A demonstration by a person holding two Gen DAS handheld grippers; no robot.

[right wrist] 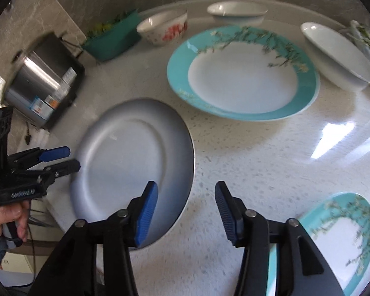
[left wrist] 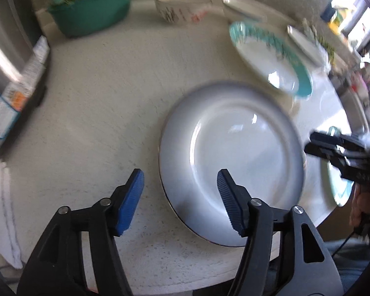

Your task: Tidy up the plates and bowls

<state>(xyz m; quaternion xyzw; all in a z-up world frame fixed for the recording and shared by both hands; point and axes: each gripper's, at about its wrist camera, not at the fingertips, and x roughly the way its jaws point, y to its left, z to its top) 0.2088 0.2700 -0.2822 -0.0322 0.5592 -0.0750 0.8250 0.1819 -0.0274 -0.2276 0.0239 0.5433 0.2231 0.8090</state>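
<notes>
A grey-rimmed white plate (left wrist: 234, 162) lies flat on the pale counter; it also shows in the right wrist view (right wrist: 133, 170). My left gripper (left wrist: 180, 180) is open over its near left edge, holding nothing. My right gripper (right wrist: 186, 192) is open and empty, over the counter just right of that plate. A large teal-rimmed plate (right wrist: 241, 74) lies behind. A second teal plate (right wrist: 345, 234) lies at the near right. A flowered bowl (right wrist: 164, 28) and two white bowls (right wrist: 236, 12) (right wrist: 338, 54) stand at the back.
A green planter (left wrist: 93, 9) stands at the back left. A steel appliance with labels (right wrist: 42, 79) stands at the left. A white cloth (left wrist: 2, 209) hangs at the counter's left edge. The counter's front edge (left wrist: 185, 276) is close below my left gripper.
</notes>
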